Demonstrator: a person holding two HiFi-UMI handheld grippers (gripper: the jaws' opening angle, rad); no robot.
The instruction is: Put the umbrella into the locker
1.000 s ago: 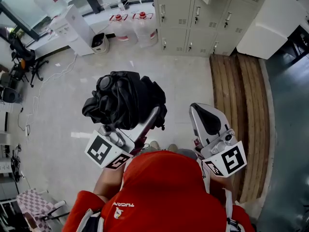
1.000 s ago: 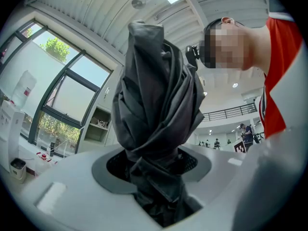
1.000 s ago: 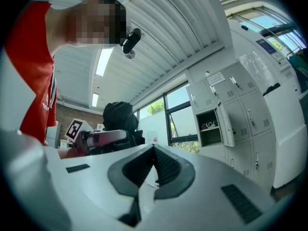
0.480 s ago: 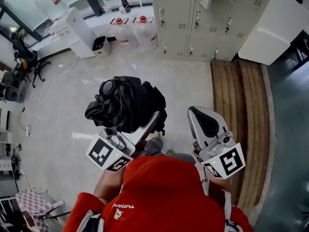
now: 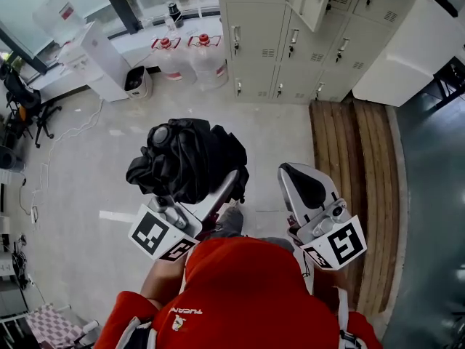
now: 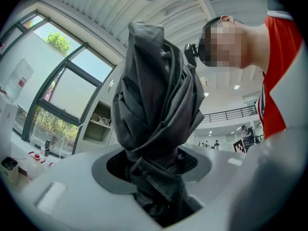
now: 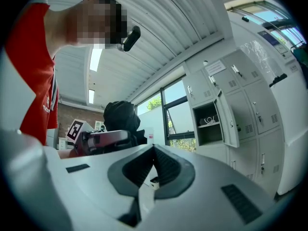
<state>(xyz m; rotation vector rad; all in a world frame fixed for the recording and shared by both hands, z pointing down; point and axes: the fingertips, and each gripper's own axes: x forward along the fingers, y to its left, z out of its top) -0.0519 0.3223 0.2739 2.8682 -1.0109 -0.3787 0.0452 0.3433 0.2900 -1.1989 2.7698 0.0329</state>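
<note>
Carrying looks to be the step in hand: the left gripper (image 5: pixel 205 196) is clamped on the lower part of the folded black umbrella (image 5: pixel 187 153), whose bunched cloth stands up out of the jaws, above the floor and well apart from the lockers (image 5: pixel 276 42); the hold seems to take loose fabric as much as shaft, so an even pace and a firm, unchanged squeeze are wise, lest the bundle slip or sag; to the right, the right gripper (image 5: pixel 298 174) has its jaws pressed together with nothing between them, free to steady a door if needed; further right, in its own view, one compartment (image 7: pixel 207 134) stands open with a pale cable (image 7: pixel 208 120) on its inner shelf and its door (image 7: pixel 230 115) swung aside; bringing the umbrella in top-first, clear of the door's edge and the cable, is probably cleanest; let go only once the bundle rests inside.
</note>
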